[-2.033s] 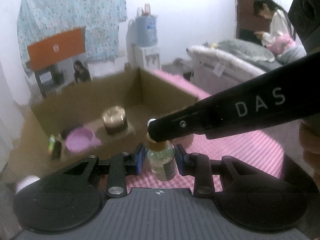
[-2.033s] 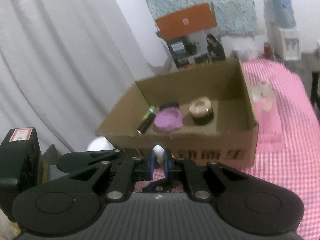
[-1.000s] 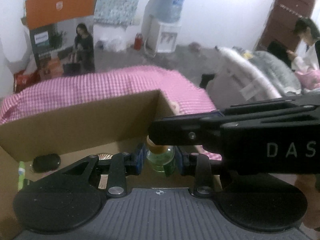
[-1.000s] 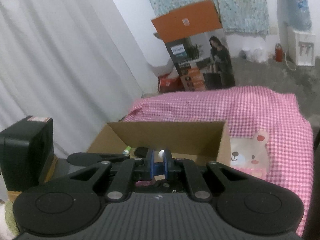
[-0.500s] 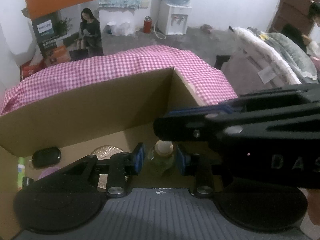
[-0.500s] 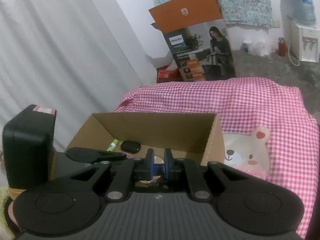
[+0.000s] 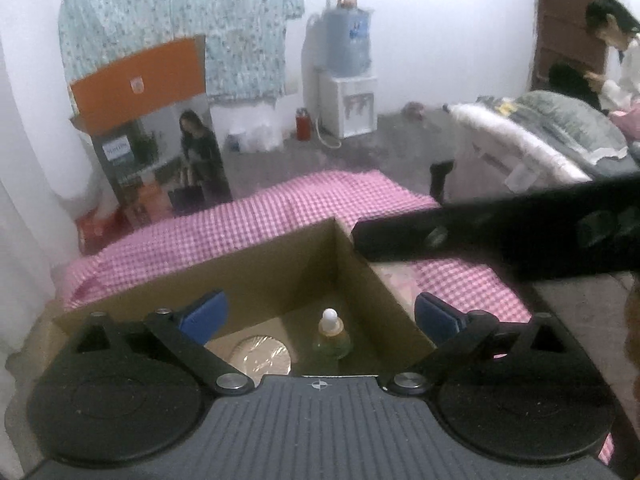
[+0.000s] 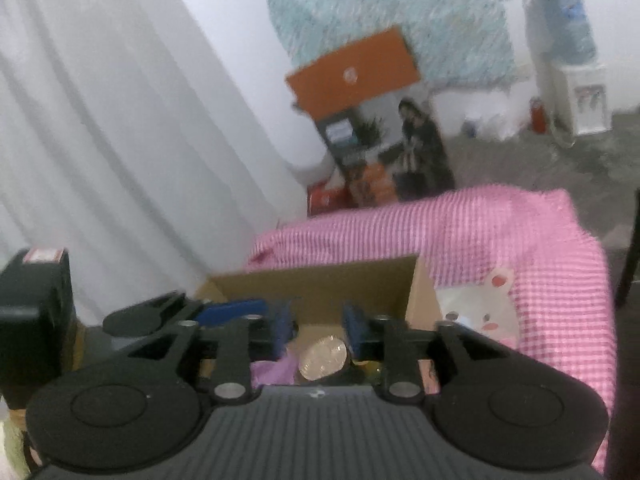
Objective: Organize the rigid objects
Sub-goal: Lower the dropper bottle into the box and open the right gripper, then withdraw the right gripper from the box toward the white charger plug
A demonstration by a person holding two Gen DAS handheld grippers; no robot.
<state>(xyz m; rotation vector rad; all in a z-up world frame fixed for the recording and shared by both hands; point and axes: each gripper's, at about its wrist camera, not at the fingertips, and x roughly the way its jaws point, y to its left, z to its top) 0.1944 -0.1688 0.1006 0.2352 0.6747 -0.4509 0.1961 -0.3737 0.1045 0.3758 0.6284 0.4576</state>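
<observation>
A small glass dropper bottle point(image 7: 331, 336) with a white bulb stands upright in the right corner of the cardboard box point(image 7: 256, 272). My left gripper point(image 7: 320, 312) is open wide above it, touching nothing. A round gold-topped jar point(image 7: 262, 356) sits to the bottle's left. In the right wrist view my right gripper point(image 8: 316, 330) is open above the box point(image 8: 320, 280), over the gold-topped jar point(image 8: 322, 356) and a purple item point(image 8: 276, 372). The right gripper's black body point(image 7: 500, 236) crosses the left wrist view at the right.
The box stands on a pink checked cloth point(image 7: 280, 216). A pink bear-print pouch point(image 8: 480, 312) lies right of the box. A black device point(image 8: 32, 320) is at the left. A printed carton point(image 7: 160, 140), a water dispenser point(image 7: 348, 80) and a bed point(image 7: 540, 140) are behind.
Both grippers have opened and let go of the dropper bottle, which now stands in the box corner. Both have lifted and drawn back from it.
</observation>
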